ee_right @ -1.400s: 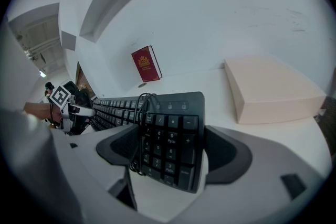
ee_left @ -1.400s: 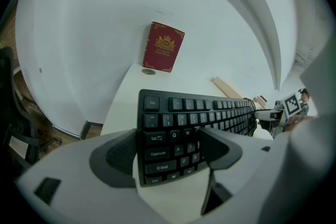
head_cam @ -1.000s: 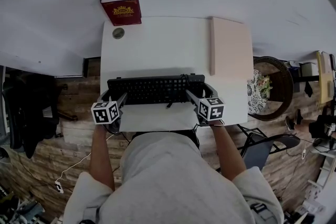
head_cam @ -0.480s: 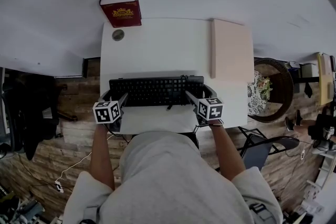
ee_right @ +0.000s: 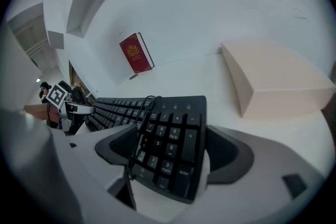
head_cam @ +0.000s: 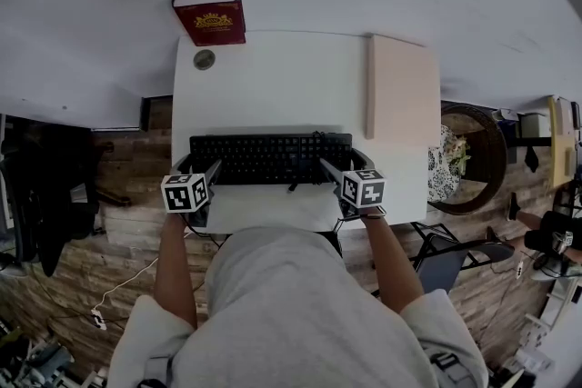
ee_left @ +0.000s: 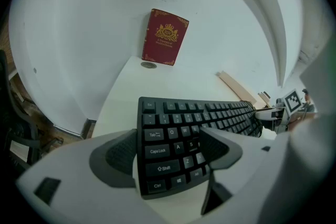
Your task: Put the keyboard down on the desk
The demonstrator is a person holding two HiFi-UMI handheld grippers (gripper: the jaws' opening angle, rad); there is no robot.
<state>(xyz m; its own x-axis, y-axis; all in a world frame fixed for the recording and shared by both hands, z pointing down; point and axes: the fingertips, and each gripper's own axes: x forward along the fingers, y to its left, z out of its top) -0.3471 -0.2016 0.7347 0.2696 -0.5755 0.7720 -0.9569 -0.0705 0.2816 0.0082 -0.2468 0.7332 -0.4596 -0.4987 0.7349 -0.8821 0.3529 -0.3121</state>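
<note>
Only the head view takes in the whole white desk [head_cam: 273, 86]. There the black keyboard [head_cam: 271, 157] is seen lying crosswise along the near edge, with a gripper at each end. Whether its underside rests on the desk cannot be told from any view.

The key legends are shown only in the gripper views. In the left gripper view, the left gripper [ee_left: 168, 152] is seen closed on the keyboard's [ee_left: 210, 113] left end. One pad is pressed over the keys and the other is set against the outer edge. "Tab", "Caps Lock", "Shift" and "Ctrl" can be read between the jaws.

In the right gripper view, the right gripper [ee_right: 173, 155] is seen clamped the same way on the number pad end of the keyboard [ee_right: 121, 107]. A thin black cable [ee_right: 144, 107] is draped over those keys, and "Enter" and "PgUp" are legible.

A red book [head_cam: 210, 14] is stood at the far left corner against the wall. Its cover bears a gold crest, but the lettering is too small to be read. A small round disc [head_cam: 205, 59] lies just in front of it. A pale flat box [head_cam: 401, 86] is placed along the right edge.
</note>
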